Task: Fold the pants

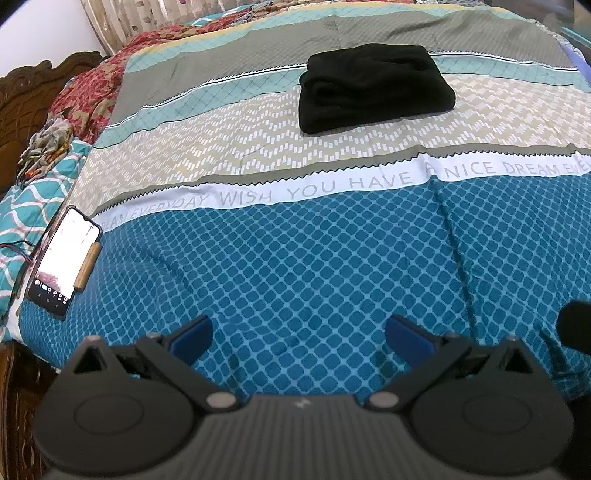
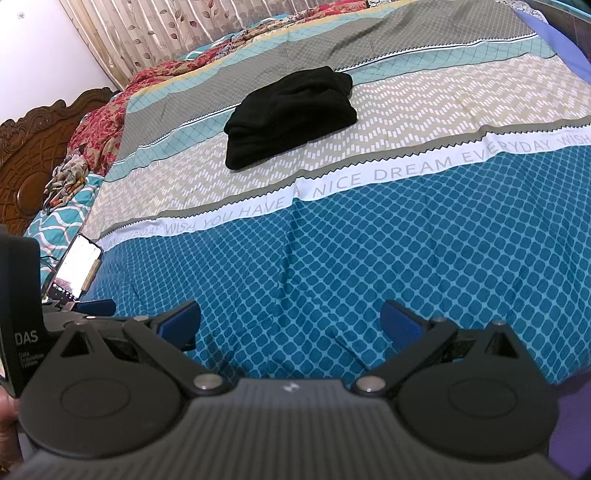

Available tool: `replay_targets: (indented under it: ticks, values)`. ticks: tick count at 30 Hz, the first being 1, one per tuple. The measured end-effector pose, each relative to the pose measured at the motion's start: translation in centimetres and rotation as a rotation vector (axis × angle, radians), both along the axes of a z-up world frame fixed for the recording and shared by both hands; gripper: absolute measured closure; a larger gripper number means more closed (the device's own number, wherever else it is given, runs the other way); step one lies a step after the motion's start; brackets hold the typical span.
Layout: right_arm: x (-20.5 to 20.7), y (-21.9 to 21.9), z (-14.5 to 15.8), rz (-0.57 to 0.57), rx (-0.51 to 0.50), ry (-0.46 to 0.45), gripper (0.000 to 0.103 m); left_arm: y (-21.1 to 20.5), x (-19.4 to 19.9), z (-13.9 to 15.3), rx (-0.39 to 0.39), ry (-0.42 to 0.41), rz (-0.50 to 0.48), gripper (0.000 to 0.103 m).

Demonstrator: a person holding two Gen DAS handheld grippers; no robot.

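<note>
Black pants (image 1: 375,86) lie folded in a compact stack on the patterned bedspread (image 1: 295,258), far from both grippers. They also show in the right wrist view (image 2: 290,112). My left gripper (image 1: 299,334) is open and empty, low over the blue part of the spread near the bed's front edge. My right gripper (image 2: 290,319) is open and empty, also over the blue part. The left gripper's body shows at the left edge of the right wrist view (image 2: 22,314).
A lit phone (image 1: 64,260) with a wooden stick beside it lies at the bed's left edge; it also shows in the right wrist view (image 2: 75,273). A carved wooden headboard (image 2: 33,147), floral bedding (image 1: 88,92) and a curtain (image 2: 155,33) lie to the left and behind.
</note>
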State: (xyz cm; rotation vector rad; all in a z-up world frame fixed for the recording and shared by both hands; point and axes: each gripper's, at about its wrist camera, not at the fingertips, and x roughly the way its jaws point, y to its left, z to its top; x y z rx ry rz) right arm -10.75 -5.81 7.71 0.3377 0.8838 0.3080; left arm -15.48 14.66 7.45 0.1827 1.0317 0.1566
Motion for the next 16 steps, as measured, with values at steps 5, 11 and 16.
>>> replay_targets:
  ticks: [5,11,16]
  values:
    - [-0.03,0.02,-0.01,0.000,0.000,0.000,0.000,0.02,0.04,0.00,-0.002,0.002,-0.003,0.000]
    - [-0.02,-0.02,-0.04,0.000,0.000,0.001,0.000,0.17,0.10,-0.04,-0.020,0.010,-0.005,0.000]
    - [-0.11,0.03,-0.07,0.001,0.000,-0.002,0.000,0.17,0.03,0.07,-0.032,0.007,-0.015,0.000]
